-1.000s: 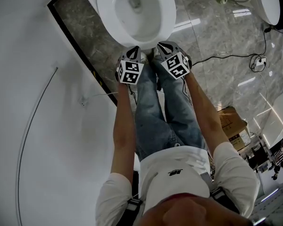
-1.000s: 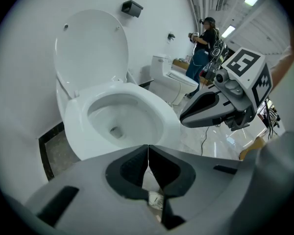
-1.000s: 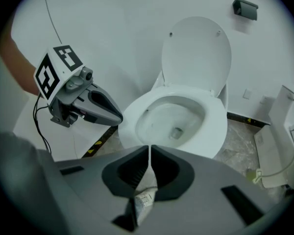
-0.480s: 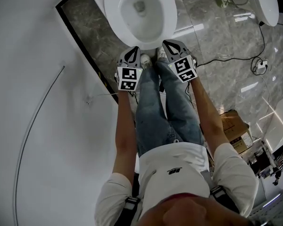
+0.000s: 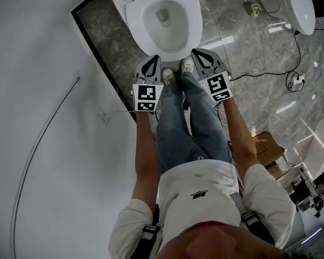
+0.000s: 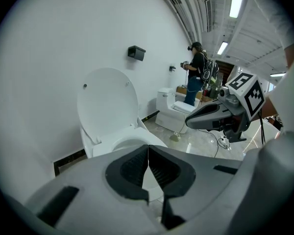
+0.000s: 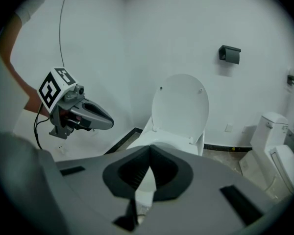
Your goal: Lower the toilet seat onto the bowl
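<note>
Toilet seat [image 5: 171, 53] is already down flat on the bowl [image 5: 163, 19], and from the head view the ring sits on the rim all the way round. The lid [image 6: 108, 102] is upright behind it, tipped back toward the white wall [image 7: 112, 33].

I'm not touching any of it. My left gripper [image 6: 148, 153] has its fingers pressed together with nothing between them, and my right gripper [image 7: 149, 153] is the same, closed up and empty. Both hang side by side just short of the seat's front edge, apart from it. They point at the toilet and angle downward, one on each side of my legs. My shoes [image 5: 168, 75] are right at the foot of the toilet, between the two grippers.

The floor is grey marble tile [image 5: 232, 20], with a dark baseboard strip [image 5: 100, 58] along the wall on my left. A small black box [image 7: 229, 54] is mounted on the wall, above and right of the lid. Off to my right there's a second toilet [image 7: 277, 155], and a cable [image 5: 259, 65] runs across the floor to a plug block [image 5: 297, 72]. A person [image 6: 195, 72] stands past that second toilet. A cardboard box [image 5: 270, 147] sits on the floor behind my right side.
</note>
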A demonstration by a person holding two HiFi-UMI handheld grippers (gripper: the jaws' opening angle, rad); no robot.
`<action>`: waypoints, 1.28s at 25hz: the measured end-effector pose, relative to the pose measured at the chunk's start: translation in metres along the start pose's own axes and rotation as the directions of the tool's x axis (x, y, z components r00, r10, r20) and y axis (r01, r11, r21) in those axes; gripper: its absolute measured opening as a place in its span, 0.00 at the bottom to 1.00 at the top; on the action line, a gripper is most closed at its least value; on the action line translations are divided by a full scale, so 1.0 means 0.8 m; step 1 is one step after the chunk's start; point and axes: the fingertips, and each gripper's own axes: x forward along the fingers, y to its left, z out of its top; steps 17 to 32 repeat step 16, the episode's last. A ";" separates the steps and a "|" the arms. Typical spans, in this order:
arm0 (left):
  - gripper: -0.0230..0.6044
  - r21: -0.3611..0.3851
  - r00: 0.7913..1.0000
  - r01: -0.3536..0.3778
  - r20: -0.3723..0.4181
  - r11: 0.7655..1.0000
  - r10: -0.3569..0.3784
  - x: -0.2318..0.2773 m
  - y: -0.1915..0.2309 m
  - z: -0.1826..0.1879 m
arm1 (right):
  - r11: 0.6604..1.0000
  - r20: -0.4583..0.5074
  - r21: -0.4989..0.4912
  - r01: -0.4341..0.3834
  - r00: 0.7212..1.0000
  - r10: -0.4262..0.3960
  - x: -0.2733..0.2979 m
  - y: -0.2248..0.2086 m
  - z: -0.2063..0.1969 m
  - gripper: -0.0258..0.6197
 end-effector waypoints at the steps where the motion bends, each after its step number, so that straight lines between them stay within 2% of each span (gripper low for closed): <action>1: 0.08 0.002 1.000 -0.002 0.007 1.000 0.002 -0.003 0.000 0.006 | 1.000 0.005 -0.003 0.000 1.000 0.000 -0.003 0.000 0.005 0.09; 16: 0.08 0.008 0.998 -0.022 0.063 1.000 0.022 -0.046 -0.002 0.071 | 1.000 0.048 -0.005 0.012 0.999 -0.011 -0.042 -0.002 0.069 0.09; 32: 0.08 0.008 0.998 -0.022 0.063 1.000 0.022 -0.046 -0.002 0.071 | 1.000 0.048 -0.005 0.012 0.999 -0.011 -0.042 -0.002 0.069 0.09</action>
